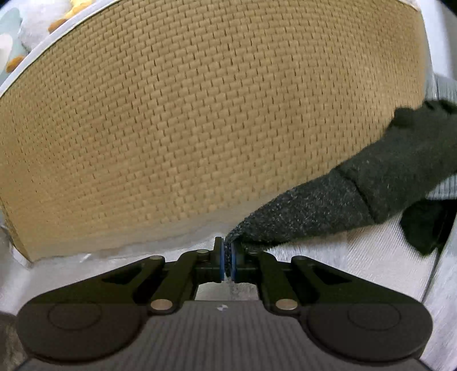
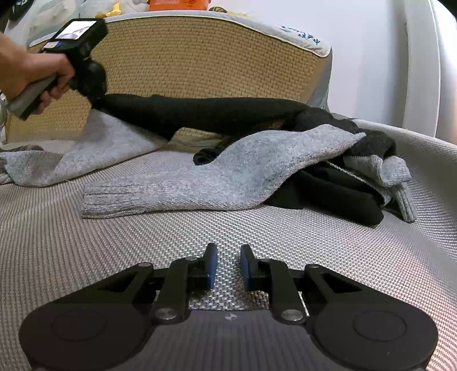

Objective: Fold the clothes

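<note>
Above the woven mat (image 2: 114,242), left claw (image 1: 227,256) pinches a black sock (image 1: 328,205); right claw (image 2: 228,264) stands released, holding nothing.

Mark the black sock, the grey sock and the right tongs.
black sock (image 2: 200,110), right wrist view, mid-length of its stretched span
grey sock (image 2: 228,174), right wrist view, middle
right tongs (image 2: 228,266), right wrist view, gap between fingertips

A grey woven mat (image 2: 85,242) covered the surface in the foreground, its weave catching a soft, even light. Behind it stood a tan woven panel (image 2: 200,62) with a pale piped edge, tall and gently curved, filling most of the left wrist view. A white wall (image 2: 371,57) rose to the right. Above the panel showed an orange box (image 2: 177,4) and white plush toys (image 1: 42,25).
</note>
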Demonstrator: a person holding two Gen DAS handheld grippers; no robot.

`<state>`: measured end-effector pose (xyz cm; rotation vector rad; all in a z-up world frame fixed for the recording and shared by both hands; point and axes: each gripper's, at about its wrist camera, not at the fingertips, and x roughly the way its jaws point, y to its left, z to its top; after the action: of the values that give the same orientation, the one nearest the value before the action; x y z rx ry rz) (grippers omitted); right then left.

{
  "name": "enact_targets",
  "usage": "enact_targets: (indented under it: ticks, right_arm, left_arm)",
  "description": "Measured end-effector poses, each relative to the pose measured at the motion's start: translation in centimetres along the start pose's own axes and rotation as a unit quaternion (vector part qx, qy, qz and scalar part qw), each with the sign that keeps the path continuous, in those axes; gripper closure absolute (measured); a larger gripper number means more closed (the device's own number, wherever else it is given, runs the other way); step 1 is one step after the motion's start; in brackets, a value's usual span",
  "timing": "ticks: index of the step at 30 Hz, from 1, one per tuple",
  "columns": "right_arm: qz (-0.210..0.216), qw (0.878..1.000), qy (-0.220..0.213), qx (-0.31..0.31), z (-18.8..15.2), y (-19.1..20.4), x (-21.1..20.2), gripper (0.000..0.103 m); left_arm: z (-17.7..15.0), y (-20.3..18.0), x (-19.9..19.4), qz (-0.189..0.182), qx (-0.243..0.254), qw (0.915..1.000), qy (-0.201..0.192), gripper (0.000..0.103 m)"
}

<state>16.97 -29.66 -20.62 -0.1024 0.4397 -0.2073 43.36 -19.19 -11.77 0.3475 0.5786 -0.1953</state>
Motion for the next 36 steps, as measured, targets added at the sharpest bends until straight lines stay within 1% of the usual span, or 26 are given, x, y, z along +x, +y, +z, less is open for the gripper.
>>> enact_targets:
  ticks: [2,5,9,11,12,14,16,17,20,21,23,24,25,26,27,28,29,31,32,35,36]
  right_arm:
    - [0.002,1.0,0.0,0.006,0.0,-0.2,0.0,0.082]
    - [0.008,1.0,-0.001,0.01,-0.1,-0.4,-0.1,0.082]
    - [0.014,1.0,-0.003,0.014,-0.2,-0.6,-0.2,0.082]
    - [0.018,1.0,-0.004,0.015,-0.2,-0.7,-0.2,0.082]
    - [0.019,1.0,-0.004,0.015,-0.2,-0.7,-0.2,0.082]
    - [0.02,1.0,-0.003,0.014,-0.2,-0.6,-0.2,0.082]
    - [0.02,1.0,-0.003,0.013,-0.3,-0.6,-0.1,0.082]
    - [0.024,1.0,-0.002,0.02,-0.3,-0.8,-0.1,0.082]
    - [0.042,0.998,0.003,0.052,-0.1,-1.7,0.0,0.081]
    - [0.052,0.996,0.006,0.068,0.0,-2.2,0.1,0.08]
    - [0.066,0.996,0.018,0.062,0.7,-2.6,0.5,0.077]
    - [0.072,0.995,0.024,0.059,1.0,-2.8,0.7,0.073]
    - [0.07,0.996,0.031,0.049,1.6,-2.9,1.2,0.067]
    - [0.067,0.996,0.039,0.039,2.2,-2.9,1.6,0.063]
    - [0.061,0.996,0.044,0.042,2.7,-3.0,2.2,0.056]
    - [0.055,0.996,0.048,0.046,3.2,-3.2,2.8,0.05]
    - [0.054,0.995,0.056,0.058,3.7,-3.4,3.6,0.048]
    - [0.058,0.991,0.074,0.093,4.6,-4.2,5.3,0.047]
    - [0.061,0.989,0.077,0.107,5.2,-4.4,6.2,0.047]
    - [0.08,0.984,0.094,0.125,6.3,-4.7,8.4,0.047]
    - [0.082,0.983,0.097,0.129,6.4,-4.7,9.0,0.045]
  left_arm:
    - [-0.5,0.6,-0.1,0.006,0.008,1.0,0.0,0.097]
    - [-1.0,2.5,-0.3,0.021,-0.008,0.9997,0.002,0.097]
    - [-1.9,4.3,-0.7,0.045,-0.004,0.9989,0.013,0.098]
    - [-3.0,4.8,-0.3,0.029,0.003,0.9988,0.039,0.098]
    - [-3.7,4.6,-0.4,0.021,0.013,0.9987,0.045,0.098]
    - [-4.9,4.1,-0.6,0.016,0.018,0.9986,0.047,0.098]
    - [-5.7,4.2,-0.5,0.011,-0.003,0.9983,0.057,0.098]
    - [-6.1,4.1,-0.4,0.01,-0.002,0.9979,0.063,0.098]
    - [-7.2,3.1,-0.6,0.012,0.018,0.9968,0.076,0.098]
    - [-7.6,2.9,-0.6,0.011,0.022,0.9966,0.078,0.098]
    - [-8.5,2.4,-0.6,0.007,0.019,0.9965,0.081,0.098]
    - [-8.8,2.1,-0.3,0.005,0.014,0.9966,0.082,0.098]
    - [-9.2,2.1,0.0,0.003,0.013,0.9964,0.084,0.098]
    - [-9.5,2.0,0.3,0.003,0.013,0.9961,0.087,0.098]
    - [-10.0,1.7,0.8,0.011,0.028,0.9955,0.09,0.101]
    - [-10.8,1.4,1.2,0.027,0.046,0.994,0.095,0.102]
    - [-11.6,1.5,1.5,0.029,0.045,0.9942,0.093,0.102]
    - [-13.1,1.8,1.9,0.031,0.043,0.9945,0.09,0.102]
    - [-13.3,1.9,1.8,0.03,0.037,0.9953,0.085,0.102]
    - [-13.9,2.1,1.7,0.026,0.018,0.997,0.07,0.103]
    - [-14.0,2.2,1.7,0.025,0.011,0.9975,0.065,0.103]
